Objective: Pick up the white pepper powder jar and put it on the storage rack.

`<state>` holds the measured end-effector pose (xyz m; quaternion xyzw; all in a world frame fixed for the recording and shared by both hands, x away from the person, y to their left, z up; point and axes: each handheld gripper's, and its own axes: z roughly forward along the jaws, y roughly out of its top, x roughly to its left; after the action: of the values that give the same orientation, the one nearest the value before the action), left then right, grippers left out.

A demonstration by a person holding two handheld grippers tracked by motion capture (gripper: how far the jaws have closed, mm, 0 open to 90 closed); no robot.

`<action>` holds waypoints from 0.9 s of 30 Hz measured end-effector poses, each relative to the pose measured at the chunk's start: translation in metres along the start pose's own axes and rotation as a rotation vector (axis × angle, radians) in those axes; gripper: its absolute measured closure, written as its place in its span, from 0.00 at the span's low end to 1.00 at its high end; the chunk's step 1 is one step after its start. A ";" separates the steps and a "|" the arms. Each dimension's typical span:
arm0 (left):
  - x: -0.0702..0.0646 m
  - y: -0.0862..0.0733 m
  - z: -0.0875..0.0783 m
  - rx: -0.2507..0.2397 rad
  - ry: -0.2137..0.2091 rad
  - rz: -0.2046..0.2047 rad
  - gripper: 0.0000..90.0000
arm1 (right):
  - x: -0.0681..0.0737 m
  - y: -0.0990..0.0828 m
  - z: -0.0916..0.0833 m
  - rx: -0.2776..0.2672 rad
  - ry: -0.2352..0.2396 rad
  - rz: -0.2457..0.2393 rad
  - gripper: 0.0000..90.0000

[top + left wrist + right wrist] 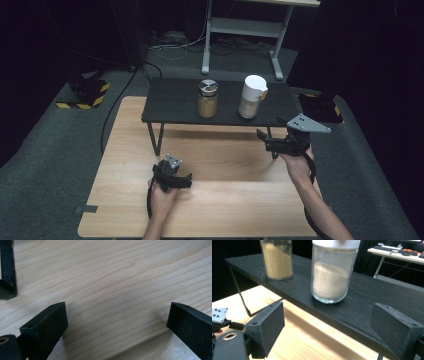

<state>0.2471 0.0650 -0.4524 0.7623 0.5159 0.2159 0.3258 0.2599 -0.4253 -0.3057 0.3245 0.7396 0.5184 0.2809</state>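
Black jaws of the right gripper [327, 332] stand wide apart with nothing between them, aimed at the white-lidded jar [332, 272] of pale powder that stands upright on the dark shelf [372, 297]. Beside that jar, apart from it, stands the jar of tan powder [277, 260]. From the high view, both jars sit on the shelf at the far side of the tabletop [220, 200]. Nearer the person, the left gripper [115, 322] rests low over the bare wood, its jaws open and empty.
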 end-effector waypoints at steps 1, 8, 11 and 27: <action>0.000 0.000 0.000 0.000 0.000 0.000 0.03 | 0.000 0.000 0.000 0.000 0.000 0.000 0.13; 0.000 0.000 0.000 0.000 0.000 0.000 0.03 | 0.001 -0.019 -0.002 0.027 0.022 0.019 0.13; 0.000 0.000 0.000 0.000 0.000 0.000 0.03 | 0.004 -0.027 -0.001 0.046 0.022 0.014 0.13; 0.000 0.000 0.000 0.000 0.000 0.000 0.03 | 0.012 -0.077 0.023 0.180 -0.005 0.073 0.13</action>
<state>0.2471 0.0649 -0.4525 0.7622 0.5159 0.2161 0.3259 0.2554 -0.4220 -0.3863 0.3763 0.7702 0.4590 0.2335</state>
